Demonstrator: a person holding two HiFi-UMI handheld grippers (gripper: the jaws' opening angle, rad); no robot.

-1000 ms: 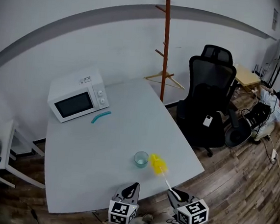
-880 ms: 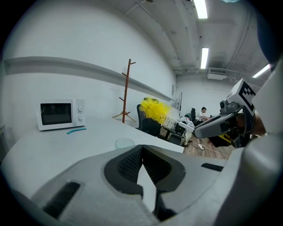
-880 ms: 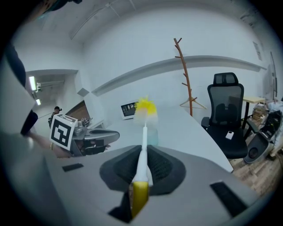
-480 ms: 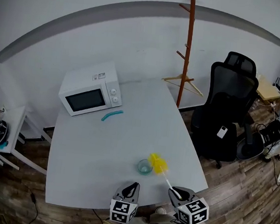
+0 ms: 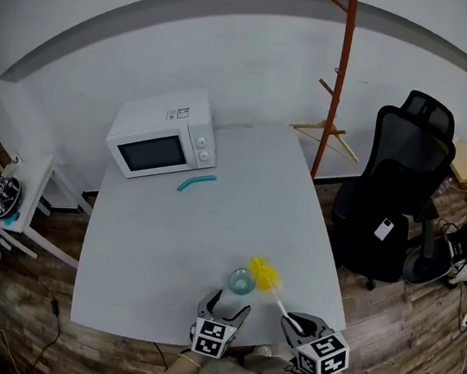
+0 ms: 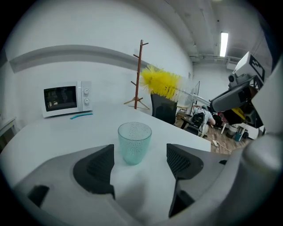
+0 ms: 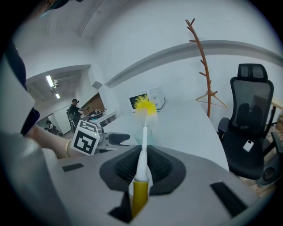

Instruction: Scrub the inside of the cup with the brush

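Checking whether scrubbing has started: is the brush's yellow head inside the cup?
No, the brush hangs in the air, its yellow bristles well above the cup.

no readable text anywhere, microwave (image 5: 163, 134) label illegible (too small)

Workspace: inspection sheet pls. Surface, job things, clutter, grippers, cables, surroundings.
Surface: white table, no spills seen.
Job's things: cup upright near the front edge; brush with its yellow head raised just right of the cup, not in it.
Clutter: microwave and teal strip at the far side.
Grippers: left gripper jaws opening, cup ahead of them, untouched; right gripper shut on the brush handle.
Cables: thin cable on the floor left of the table.
Surroundings: coat stand, office chair, side table.
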